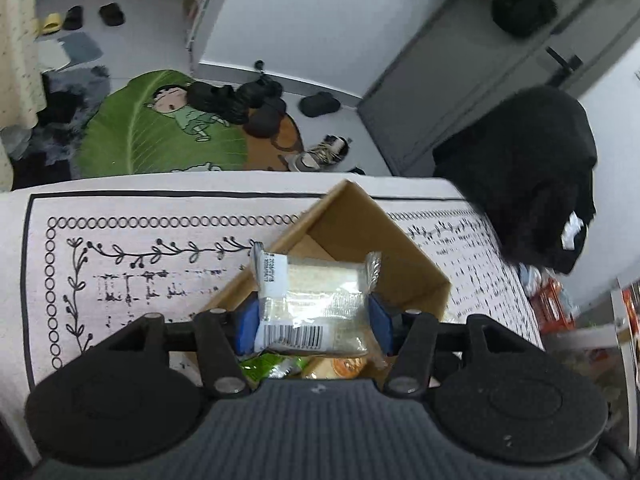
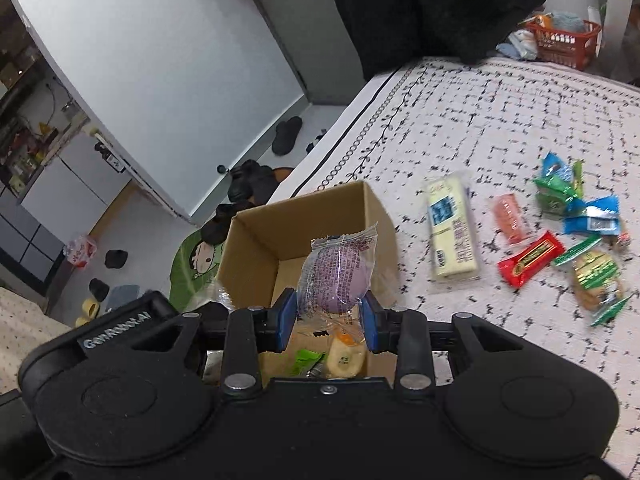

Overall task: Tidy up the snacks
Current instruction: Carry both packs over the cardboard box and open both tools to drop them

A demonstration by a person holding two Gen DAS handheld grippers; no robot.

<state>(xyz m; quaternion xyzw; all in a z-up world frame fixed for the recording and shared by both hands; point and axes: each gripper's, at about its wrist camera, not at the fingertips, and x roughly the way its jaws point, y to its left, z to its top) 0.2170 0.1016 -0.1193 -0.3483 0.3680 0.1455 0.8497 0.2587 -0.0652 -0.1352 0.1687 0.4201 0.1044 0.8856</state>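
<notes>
Hovering over the cardboard box (image 1: 372,240), the left gripper (image 1: 312,318) has its blue fingers (image 1: 246,322) clamped on a clear-wrapped pale cake (image 1: 310,300), barcode label facing the camera. The packet sits above the open top of the box, not yet inside. Below it, at the bottom of the box, a green wrapper (image 1: 266,364) and something orange (image 1: 348,366) show (partly hidden by the packet).

Right wrist view: the right gripper (image 2: 330,316) also hangs over the box (image 2: 280,232), fingers (image 2: 286,318) pressed against the sides of a round purple bun (image 2: 340,278) in a clear wrapper with red print. Inside the box beneath it lie a green packet (image 2: 306,360) and a pale yellow packet (image 2: 346,358).

The box stands on a white cloth (image 2: 500,120) with black leaf and speckle print, near the cloth's edge.

Right of the box, on the cloth, lies a long pale yellow bar (image 2: 452,228) with a blue label. Farther from the box in the same direction: a pink packet (image 2: 510,218), a red packet (image 2: 530,258), blue packets (image 2: 592,220), green packets (image 2: 556,196), and a clear bag of cookies (image 2: 596,280) with green trim. All loose, well apart from the box.

Beyond the far edge of the cloth, a red basket (image 2: 564,42) and a black garment (image 2: 432,12). Floor past the box: a green leaf-shaped rug (image 1: 160,136) and dark slippers (image 1: 320,104).
</notes>
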